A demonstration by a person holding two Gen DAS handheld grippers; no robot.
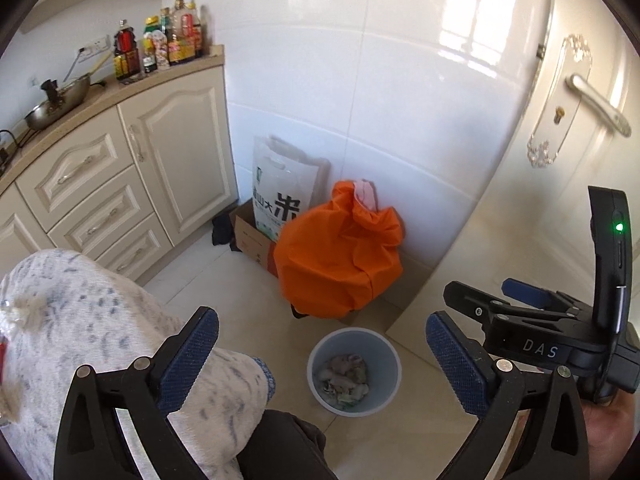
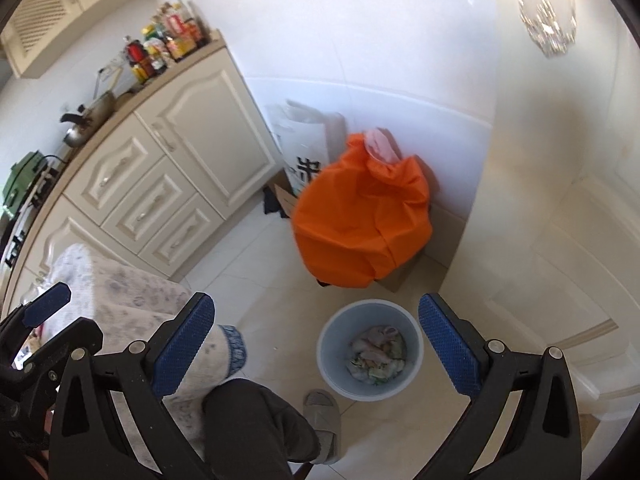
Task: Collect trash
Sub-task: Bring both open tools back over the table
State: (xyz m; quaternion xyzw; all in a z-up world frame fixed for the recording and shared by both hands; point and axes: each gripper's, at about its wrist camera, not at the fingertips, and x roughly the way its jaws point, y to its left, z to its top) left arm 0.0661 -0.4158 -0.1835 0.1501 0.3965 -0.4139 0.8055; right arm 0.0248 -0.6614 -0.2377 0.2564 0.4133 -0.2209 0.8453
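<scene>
At far left a kitchen counter (image 1: pixel 120 92) runs along cream cabinets (image 1: pixel 176 152), carrying a steel wok (image 1: pixel 60 100) and a cluster of sauce and oil bottles (image 1: pixel 160 40) at its corner. Below them, in both wrist views, a person's pale speckled sleeve (image 1: pixel 100 320) fills the lower left, with a dark trouser leg (image 2: pixel 248 428) and a grey slipper (image 2: pixel 324 420) under it.

The left gripper (image 1: pixel 320 360) stands with its jaws wide apart and nothing between its blue ribbed pads (image 1: pixel 188 360); it hangs above the floor, pointing steeply down.

In the corner behind, a white rice sack (image 1: pixel 280 188) leans on the tiled wall above a cardboard box (image 1: pixel 254 240), and just beside it sits a full orange bag (image 1: pixel 340 252) with something pink poking from its gathered top.

The bin (image 1: pixel 320 356), a small round pale blue-grey bucket, stands on the cream floor tiles in front of the orange bag, framed between each gripper's fingers. The trash (image 1: pixel 346 376) lies in its bottom: a crumpled heap of whitish tissue, pinkish scraps and a few green bits.

The right gripper (image 2: pixel 316 352) is likewise spread open and empty, held above the bin. At far right is a white door (image 1: pixel 520 200) with a silver lever handle (image 1: pixel 596 104)
</scene>
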